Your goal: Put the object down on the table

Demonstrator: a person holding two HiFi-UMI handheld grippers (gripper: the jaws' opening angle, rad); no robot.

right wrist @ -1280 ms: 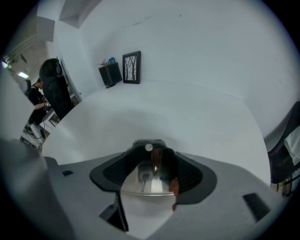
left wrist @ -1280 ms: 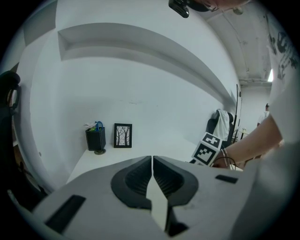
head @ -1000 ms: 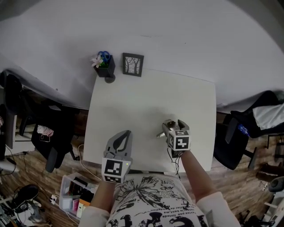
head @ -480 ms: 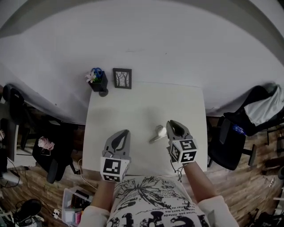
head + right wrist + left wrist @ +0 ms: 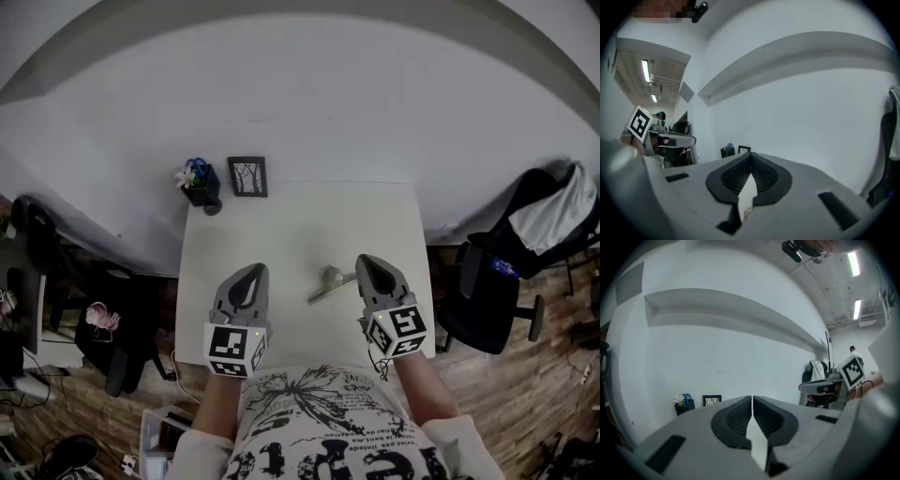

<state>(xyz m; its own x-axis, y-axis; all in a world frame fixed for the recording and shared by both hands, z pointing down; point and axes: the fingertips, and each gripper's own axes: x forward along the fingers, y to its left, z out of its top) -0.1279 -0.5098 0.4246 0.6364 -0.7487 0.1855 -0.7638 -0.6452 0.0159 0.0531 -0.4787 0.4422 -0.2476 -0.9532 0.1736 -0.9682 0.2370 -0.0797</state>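
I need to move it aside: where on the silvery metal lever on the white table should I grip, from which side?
Probably the slim straight arm of the silvery metal lever, from above with the nearby right gripper. The arm lies flat and slanted, so turn the gripper across it; the round end looks bulkier.

- A white short-sleeved T-shirt [image 5: 319, 422] with a black scribbled print.
- Grey, tapering plastic shells form the left gripper [image 5: 251, 272] and the right gripper [image 5: 366, 262].
- Each carries a cube [image 5: 232, 343] of black-and-white square markers.
- Black ribbed pads [image 5: 736, 420] line the jaws.
- A thin black cable [image 5: 379, 361] hangs under the right gripper.
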